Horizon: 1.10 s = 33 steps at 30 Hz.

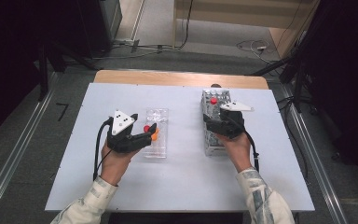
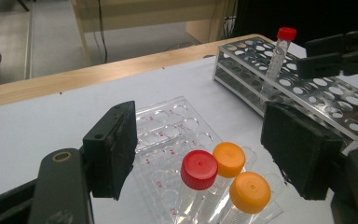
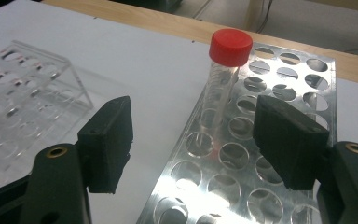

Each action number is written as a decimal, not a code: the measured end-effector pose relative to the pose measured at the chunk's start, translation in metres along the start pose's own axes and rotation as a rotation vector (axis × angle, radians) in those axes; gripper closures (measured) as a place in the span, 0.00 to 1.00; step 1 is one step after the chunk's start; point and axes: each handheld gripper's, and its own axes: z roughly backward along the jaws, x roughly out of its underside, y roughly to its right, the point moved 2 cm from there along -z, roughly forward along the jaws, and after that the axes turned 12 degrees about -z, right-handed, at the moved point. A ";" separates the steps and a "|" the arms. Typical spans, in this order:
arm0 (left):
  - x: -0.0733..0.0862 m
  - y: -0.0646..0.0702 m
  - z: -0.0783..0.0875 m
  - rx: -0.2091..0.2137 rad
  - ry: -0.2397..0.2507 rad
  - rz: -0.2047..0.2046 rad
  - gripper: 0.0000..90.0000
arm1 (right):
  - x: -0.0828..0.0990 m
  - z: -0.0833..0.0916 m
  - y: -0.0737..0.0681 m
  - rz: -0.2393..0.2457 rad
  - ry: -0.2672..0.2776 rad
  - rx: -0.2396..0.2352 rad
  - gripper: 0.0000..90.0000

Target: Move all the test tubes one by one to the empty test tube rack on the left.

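Tubes are what you are handling, on a white table with a wooden far edge, grey floor and cables beyond at 12 o'clock; your metal rack sits at 3 o'clock with one red-capped tube upright in it; your clear tray at 9 o'clock holds a red-capped tube and two orange-capped tubes; your left gripper is released above them; your right gripper gapes, empty, over the rack.

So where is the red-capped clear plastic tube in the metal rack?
The red-capped clear plastic tube stands in the perforated metal rack, near its far end, beyond the right claw.
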 end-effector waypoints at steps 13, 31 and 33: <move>0.000 0.000 0.002 -0.003 0.001 -0.003 0.31 | -0.015 -0.035 0.004 -0.017 -0.090 0.076 0.53; -0.001 -0.002 0.004 -0.003 0.010 0.000 0.31 | -0.020 -0.038 0.004 -0.029 -0.085 0.070 0.79; -0.002 -0.002 0.004 -0.003 0.011 -0.001 0.31 | -0.023 -0.034 0.003 -0.030 -0.062 0.064 0.79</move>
